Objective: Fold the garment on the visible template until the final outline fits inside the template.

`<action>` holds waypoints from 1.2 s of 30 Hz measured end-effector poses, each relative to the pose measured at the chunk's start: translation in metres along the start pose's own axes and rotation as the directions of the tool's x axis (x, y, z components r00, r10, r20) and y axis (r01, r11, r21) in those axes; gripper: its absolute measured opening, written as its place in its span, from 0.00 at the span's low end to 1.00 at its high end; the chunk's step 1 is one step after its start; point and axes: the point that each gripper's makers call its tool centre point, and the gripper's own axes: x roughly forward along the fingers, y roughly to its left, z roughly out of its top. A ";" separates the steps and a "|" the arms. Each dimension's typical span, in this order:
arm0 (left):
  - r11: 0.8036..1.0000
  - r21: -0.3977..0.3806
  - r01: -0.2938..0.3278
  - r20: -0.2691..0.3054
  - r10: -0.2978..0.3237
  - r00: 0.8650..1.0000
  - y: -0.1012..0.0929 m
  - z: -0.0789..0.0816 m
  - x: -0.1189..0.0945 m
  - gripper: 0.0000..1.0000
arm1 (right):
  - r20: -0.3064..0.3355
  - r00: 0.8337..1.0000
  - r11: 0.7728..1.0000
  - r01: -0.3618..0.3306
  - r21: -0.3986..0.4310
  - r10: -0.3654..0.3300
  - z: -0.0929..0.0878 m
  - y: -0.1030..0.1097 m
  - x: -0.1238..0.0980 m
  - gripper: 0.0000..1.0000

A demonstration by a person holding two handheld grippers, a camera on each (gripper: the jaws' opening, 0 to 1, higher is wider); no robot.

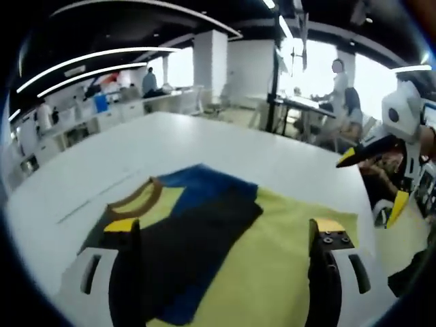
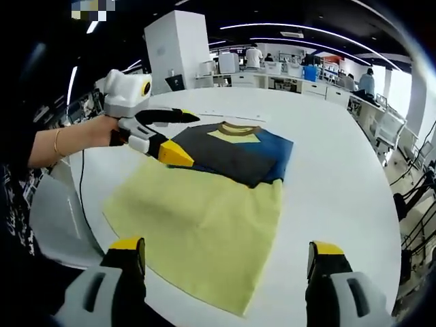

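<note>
The garment (image 1: 204, 225) is a dark grey and blue shirt with a brown collar. It lies folded on the far half of a yellow template sheet (image 1: 279, 259) on the white table. My left gripper (image 1: 225, 228) stands open just above the shirt and sheet, holding nothing. In the right gripper view the shirt (image 2: 235, 153) lies at the far end of the yellow template (image 2: 204, 218), and the left gripper (image 2: 185, 136), held by a hand, hovers open over the shirt's left edge. My right gripper (image 2: 227, 246) is open at the sheet's near edge. It also hangs open off the table's side (image 1: 375, 180).
The white table (image 2: 340, 157) has bare room beyond and to the right of the sheet. A thin black cable (image 2: 82, 184) hangs by its left edge. Desks, chairs, a white pillar (image 2: 177, 51) and people stand in the background.
</note>
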 end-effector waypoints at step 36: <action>0.989 -0.113 -0.100 -0.073 0.092 0.993 -0.018 -0.082 -0.146 0.82 | -0.094 0.995 0.999 -0.034 -0.007 0.033 -0.039 0.012 0.010 0.94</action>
